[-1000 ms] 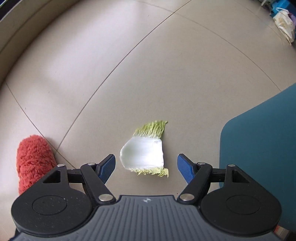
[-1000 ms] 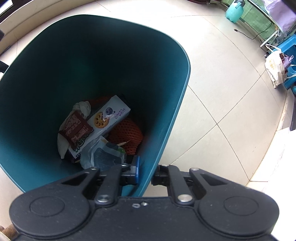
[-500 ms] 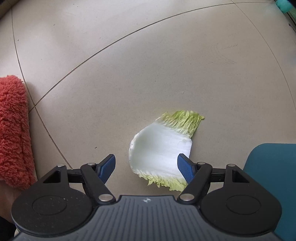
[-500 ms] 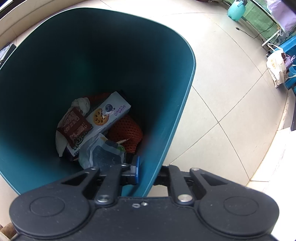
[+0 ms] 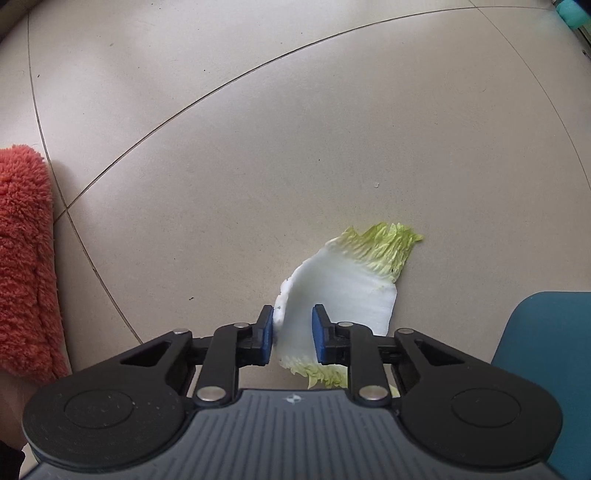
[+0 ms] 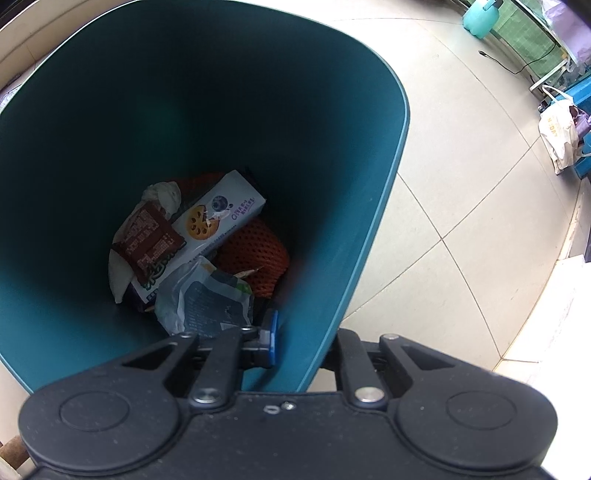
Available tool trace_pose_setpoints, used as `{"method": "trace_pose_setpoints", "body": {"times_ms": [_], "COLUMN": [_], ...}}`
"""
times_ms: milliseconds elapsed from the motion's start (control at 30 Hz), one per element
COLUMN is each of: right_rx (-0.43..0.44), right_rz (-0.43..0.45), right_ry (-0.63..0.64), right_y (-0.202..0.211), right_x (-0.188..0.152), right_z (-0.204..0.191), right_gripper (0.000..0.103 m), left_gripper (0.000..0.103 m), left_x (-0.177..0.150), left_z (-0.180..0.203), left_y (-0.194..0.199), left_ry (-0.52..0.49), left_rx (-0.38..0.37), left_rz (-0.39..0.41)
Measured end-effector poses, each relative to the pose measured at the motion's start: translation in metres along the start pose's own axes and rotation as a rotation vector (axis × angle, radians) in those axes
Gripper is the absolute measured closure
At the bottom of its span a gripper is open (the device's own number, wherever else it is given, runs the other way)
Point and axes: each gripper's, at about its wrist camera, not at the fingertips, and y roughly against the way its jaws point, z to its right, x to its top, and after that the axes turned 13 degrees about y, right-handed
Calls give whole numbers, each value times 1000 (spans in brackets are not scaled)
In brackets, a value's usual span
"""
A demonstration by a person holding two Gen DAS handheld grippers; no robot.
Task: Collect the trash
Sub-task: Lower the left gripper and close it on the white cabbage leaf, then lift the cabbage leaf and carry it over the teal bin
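A piece of cabbage leaf (image 5: 347, 280), white with green frilly edges, lies on the tiled floor. My left gripper (image 5: 292, 334) has closed on its near left edge, blue pads pinching the white part. My right gripper (image 6: 301, 341) is shut on the near rim of the teal trash bin (image 6: 384, 206), one finger inside and one outside. The bin holds a biscuit box (image 6: 218, 218), a brown wrapper (image 6: 149, 242), a plastic packet (image 6: 203, 295) and orange mesh (image 6: 255, 251). The bin's corner shows in the left wrist view (image 5: 546, 369).
An orange fluffy cloth (image 5: 22, 266) lies on the floor to the left. A white bag (image 6: 557, 133), a teal spray bottle (image 6: 480, 18) and a cable lie far right near blue furniture. A white ledge (image 6: 554, 314) is at the right.
My left gripper has moved over the cabbage leaf and its jaws have closed from wide open onto the leaf's edge. My right gripper keeps its grip on the bin rim.
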Motion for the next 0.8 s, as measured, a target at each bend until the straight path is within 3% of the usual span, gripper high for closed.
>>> {"method": "trace_pose_setpoints", "body": {"times_ms": [167, 533, 800], "right_rx": [-5, -15, 0], "right_rz": [3, 10, 10], "right_ry": [7, 18, 27], "right_y": [0, 2, 3], "right_x": [0, -1, -2], "right_z": [-1, -3, -3], "right_gripper": [91, 91, 91], "left_gripper": [95, 96, 96], "left_x": [-10, -39, -60], "left_z": [18, 59, 71], "left_y": [20, 82, 163], "left_ry": [-84, -261, -313], "left_rx": [40, 115, 30], "left_rz": [48, 133, 194]}}
